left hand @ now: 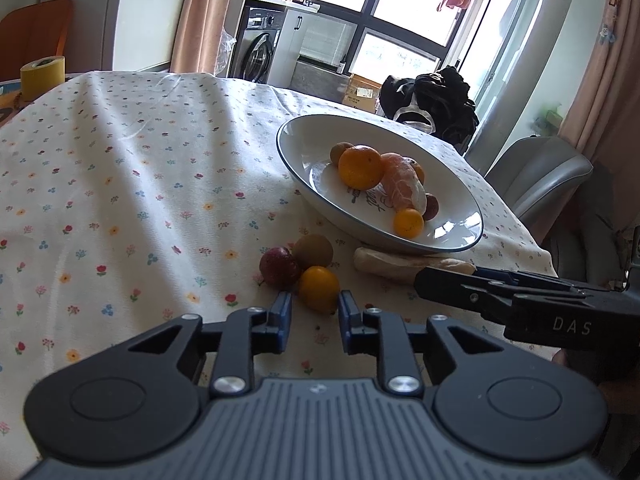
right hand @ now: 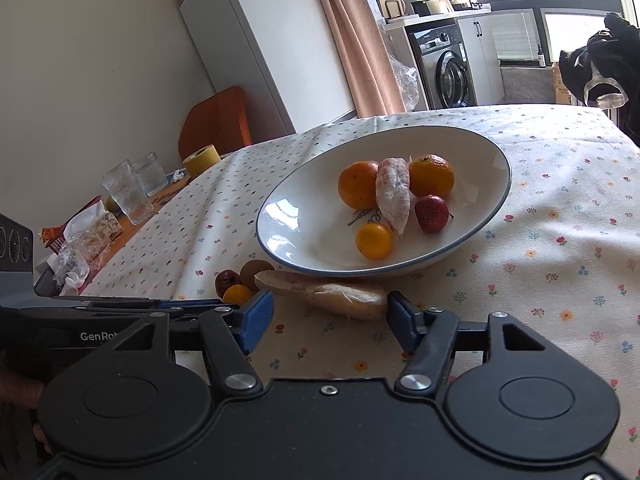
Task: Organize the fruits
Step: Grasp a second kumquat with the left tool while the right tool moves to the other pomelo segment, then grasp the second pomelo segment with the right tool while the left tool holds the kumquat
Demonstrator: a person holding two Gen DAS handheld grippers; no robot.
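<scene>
White bowl, blue-rimmed, on a floral cloth: holds two oranges, a peeled segment lying between them, a red fruit and a small yellow one.

Loose on the cloth, just beside the bowl: a pale peeled piece (long, lying flat against the bowl's foot); a cluster of three touching fruits, red, brown and yellow.

Left gripper: jaws apart, empty, the yellow fruit just ahead between the blue pads.

Right gripper: jaws wide, empty, straddling the near end of the pale piece without gripping it.

Far edge: yellow tape roll, two glasses, wrappers.
</scene>
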